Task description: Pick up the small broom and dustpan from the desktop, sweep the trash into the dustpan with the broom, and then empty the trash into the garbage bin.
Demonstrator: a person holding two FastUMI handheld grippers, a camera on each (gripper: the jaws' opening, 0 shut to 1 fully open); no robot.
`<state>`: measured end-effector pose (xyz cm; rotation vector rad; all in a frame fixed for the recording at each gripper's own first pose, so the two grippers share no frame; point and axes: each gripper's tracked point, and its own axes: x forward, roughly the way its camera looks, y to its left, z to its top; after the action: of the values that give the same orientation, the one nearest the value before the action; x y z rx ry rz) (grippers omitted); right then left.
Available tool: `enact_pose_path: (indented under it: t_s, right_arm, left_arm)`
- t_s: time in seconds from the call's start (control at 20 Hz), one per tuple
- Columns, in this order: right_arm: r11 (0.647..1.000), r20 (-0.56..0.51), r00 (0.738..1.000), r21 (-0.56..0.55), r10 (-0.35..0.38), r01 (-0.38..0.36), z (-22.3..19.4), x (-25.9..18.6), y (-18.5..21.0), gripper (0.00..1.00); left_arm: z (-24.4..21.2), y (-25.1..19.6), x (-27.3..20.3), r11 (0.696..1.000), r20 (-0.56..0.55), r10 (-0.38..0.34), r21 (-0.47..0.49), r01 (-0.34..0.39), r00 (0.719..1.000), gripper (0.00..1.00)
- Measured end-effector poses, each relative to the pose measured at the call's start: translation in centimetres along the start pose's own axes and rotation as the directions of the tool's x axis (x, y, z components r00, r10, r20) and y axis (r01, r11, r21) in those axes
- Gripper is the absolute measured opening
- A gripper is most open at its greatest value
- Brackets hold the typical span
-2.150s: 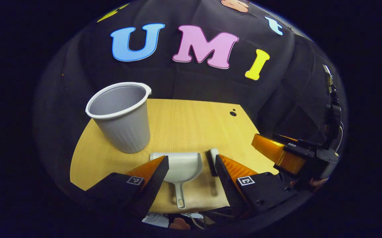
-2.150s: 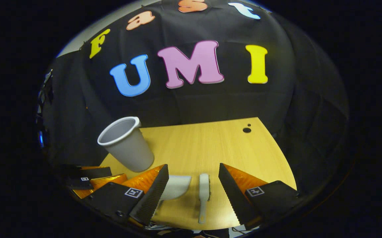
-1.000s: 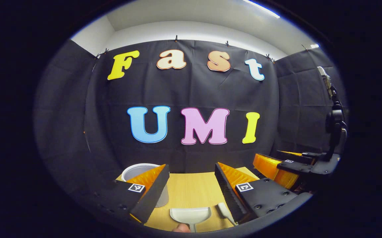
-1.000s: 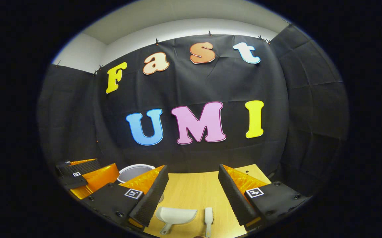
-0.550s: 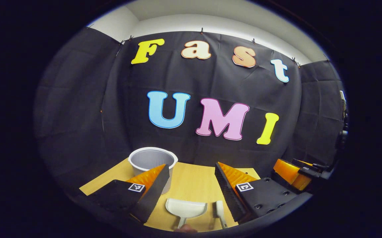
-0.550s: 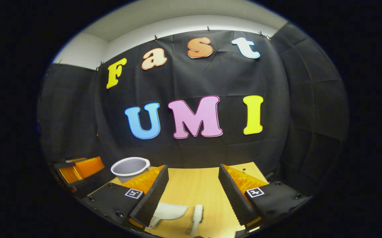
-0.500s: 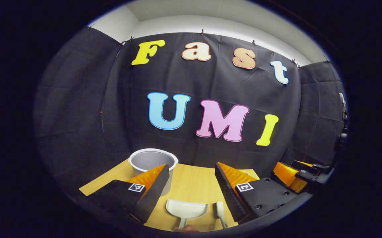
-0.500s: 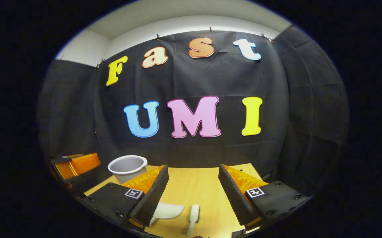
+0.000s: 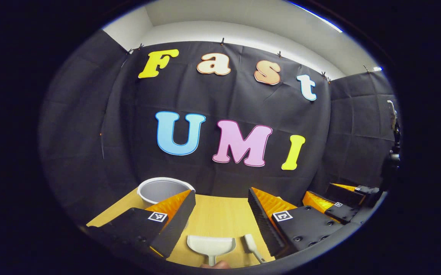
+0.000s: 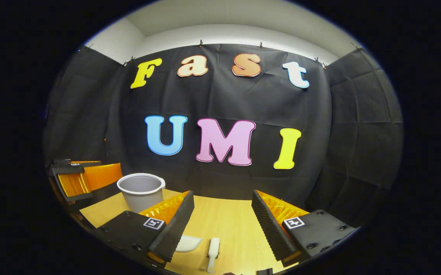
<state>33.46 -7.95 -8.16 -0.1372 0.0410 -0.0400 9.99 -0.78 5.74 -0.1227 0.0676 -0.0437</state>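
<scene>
A small white dustpan (image 9: 211, 245) lies on the wooden desktop (image 9: 216, 217), handle toward me, and beside it on the right rests the small white broom (image 9: 251, 246). My left gripper (image 9: 220, 214) hangs open above and behind them, holding nothing. In the right gripper view the broom (image 10: 212, 252) lies between the fingers' line, and the dustpan (image 10: 186, 243) is half hidden behind the left finger. My right gripper (image 10: 222, 217) is open and empty too. The grey garbage bin (image 10: 141, 191) stands at the desk's back left.
The bin (image 9: 162, 190) sits partly behind my left finger in the left gripper view. The other gripper (image 9: 336, 202) shows at the right there, and at the left (image 10: 81, 177) of the right gripper view. The black cloth wall closes the desk's back edge.
Both grippers tilted up from looking down on the desk to a level view, then drifted slightly; the dustpan and broom now sit at the bottom edge. Nothing was taken hold of.
</scene>
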Motion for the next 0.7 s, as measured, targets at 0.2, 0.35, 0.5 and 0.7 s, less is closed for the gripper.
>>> enact_pose_path:
  t_s: [0.2,0.35,0.5,0.7]
  right_arm:
    - [1.0,-0.011,1.0,0.022,0.001,-0.001,-0.1,-0.1,1.1,0.97]
    - [1.0,-0.001,1.0,0.029,0.003,-0.003,0.2,-0.2,1.8,0.97]
    - [1.0,0.007,1.0,0.031,0.004,-0.004,0.2,-0.6,2.4,0.91]
    - [1.0,0.008,1.0,0.029,-0.01,0.009,-0.1,-0.4,2.1,0.91]
  left_arm:
    - [0.1,0.3,0.2,1.0,0.012,-0.024,0.011,0.024,1.0,0.82]
    - [0.1,0.5,0.3,0.999,0.018,-0.028,0.021,0.028,0.999,0.82]
    - [-0.3,1.1,0.2,0.999,0.014,-0.022,0.036,0.021,1.0,0.82]
    - [-0.8,2.0,0.2,0.998,0.025,-0.008,0.065,0.006,1.0,0.81]
